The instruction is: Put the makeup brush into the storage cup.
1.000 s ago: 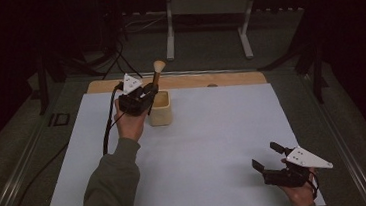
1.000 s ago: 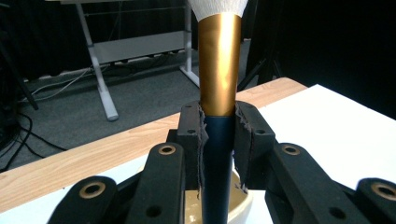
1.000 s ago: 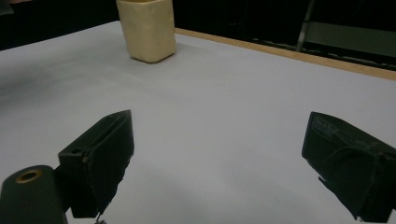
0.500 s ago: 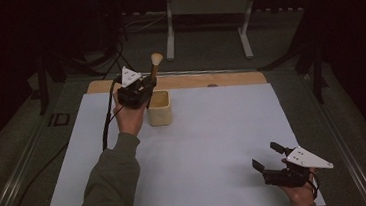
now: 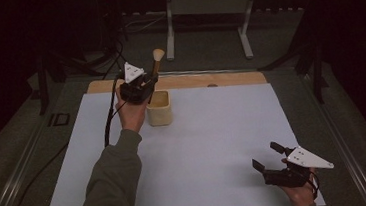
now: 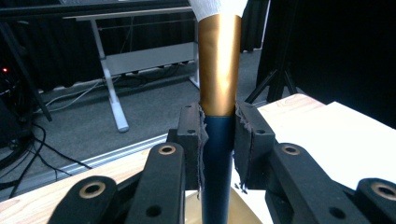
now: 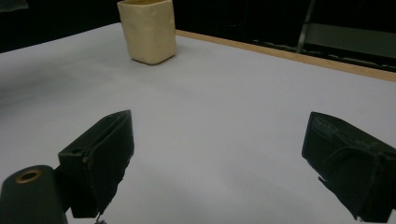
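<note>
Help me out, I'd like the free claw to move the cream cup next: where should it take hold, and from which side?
Probably across the cup walls just below the rim, coming straight down from above. It stands upright with an open top and squarish, flat sides, which suit two jaws. The right claw is already open; the brush in the left claw hangs above the cup, so wait for that to move clear.

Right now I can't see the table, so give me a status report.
Left gripper shut on brush, brush upright above cream cup. Right gripper open, empty, low over white mat. Nothing in the way.
</note>
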Available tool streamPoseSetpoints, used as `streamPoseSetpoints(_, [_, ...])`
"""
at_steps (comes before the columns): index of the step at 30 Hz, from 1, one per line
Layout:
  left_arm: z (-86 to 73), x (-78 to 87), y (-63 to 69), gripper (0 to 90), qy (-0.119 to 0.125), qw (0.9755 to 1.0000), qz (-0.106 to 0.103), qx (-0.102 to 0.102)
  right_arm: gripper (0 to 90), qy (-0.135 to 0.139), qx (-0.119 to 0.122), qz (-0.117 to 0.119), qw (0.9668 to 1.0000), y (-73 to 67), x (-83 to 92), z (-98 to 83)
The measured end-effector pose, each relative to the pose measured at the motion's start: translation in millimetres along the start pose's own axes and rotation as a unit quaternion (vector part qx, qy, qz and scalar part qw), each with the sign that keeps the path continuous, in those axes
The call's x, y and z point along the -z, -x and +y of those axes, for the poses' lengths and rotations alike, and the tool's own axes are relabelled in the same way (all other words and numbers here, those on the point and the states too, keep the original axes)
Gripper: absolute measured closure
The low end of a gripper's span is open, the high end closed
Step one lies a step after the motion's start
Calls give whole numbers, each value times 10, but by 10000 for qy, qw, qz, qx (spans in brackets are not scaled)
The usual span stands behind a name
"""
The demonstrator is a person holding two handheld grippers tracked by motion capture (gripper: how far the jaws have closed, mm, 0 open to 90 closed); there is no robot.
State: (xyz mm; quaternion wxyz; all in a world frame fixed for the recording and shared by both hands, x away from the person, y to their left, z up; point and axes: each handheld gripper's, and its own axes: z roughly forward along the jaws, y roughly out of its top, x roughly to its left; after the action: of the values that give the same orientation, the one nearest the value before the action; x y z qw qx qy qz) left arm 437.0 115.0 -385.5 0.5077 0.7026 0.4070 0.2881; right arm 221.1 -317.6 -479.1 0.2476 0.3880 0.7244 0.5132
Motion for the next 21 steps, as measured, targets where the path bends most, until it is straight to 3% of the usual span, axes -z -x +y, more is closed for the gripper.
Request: streamPoseSetpoints(21, [-53, -131, 2, 752, -32, 10000, -24, 87, 90, -4, -2, 18, 10000, 1, -5, 0])
